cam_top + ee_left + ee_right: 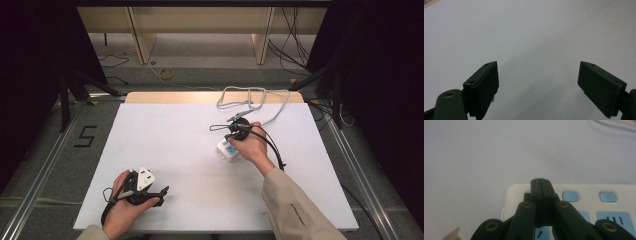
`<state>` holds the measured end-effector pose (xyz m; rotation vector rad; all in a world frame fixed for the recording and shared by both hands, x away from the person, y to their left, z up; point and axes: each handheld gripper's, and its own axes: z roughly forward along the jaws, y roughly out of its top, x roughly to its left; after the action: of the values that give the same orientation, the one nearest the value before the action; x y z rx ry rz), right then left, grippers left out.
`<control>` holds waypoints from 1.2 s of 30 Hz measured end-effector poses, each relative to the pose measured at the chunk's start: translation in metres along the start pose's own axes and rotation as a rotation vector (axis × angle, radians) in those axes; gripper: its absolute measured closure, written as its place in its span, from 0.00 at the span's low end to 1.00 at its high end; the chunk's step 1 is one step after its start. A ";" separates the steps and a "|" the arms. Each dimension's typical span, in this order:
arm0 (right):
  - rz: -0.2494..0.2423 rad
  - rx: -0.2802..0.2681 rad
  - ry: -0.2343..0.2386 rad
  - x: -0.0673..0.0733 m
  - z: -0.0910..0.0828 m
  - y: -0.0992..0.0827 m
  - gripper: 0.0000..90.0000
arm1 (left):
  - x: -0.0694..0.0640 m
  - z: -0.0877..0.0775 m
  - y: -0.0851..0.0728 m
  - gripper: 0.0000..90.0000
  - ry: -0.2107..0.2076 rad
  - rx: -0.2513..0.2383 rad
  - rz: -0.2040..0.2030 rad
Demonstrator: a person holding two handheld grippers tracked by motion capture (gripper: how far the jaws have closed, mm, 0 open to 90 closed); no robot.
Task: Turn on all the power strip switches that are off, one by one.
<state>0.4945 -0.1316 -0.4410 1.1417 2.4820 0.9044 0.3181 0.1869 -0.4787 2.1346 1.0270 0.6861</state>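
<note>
Right tool (541, 182) closed, empty, tip over power strip (584, 195) switch buttons at right-centre of counter (165, 145); left tool (539, 87) open, idle. Risk: closed tip slips off switch, shoves strip

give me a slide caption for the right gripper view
Shut right gripper poised over the button row of a white power strip with blue switches, on a white table.

White table top (165, 150), yellow cable coil (166, 74) on floor beyond.
</note>
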 end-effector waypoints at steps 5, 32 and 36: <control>0.001 -0.008 -0.003 -0.001 -0.003 -0.004 0.96 | 0.000 0.000 0.000 0.19 0.002 0.002 -0.002; -0.020 -0.077 -0.003 -0.008 -0.045 -0.042 0.79 | 0.000 0.000 -0.001 0.19 -0.001 0.004 -0.010; -0.018 -0.081 0.001 -0.008 -0.052 -0.050 0.77 | 0.000 0.000 -0.001 0.19 -0.001 0.004 -0.011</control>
<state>0.4456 -0.1849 -0.4324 1.0915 2.4291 0.9907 0.3179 0.1873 -0.4793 2.1312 1.0392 0.6779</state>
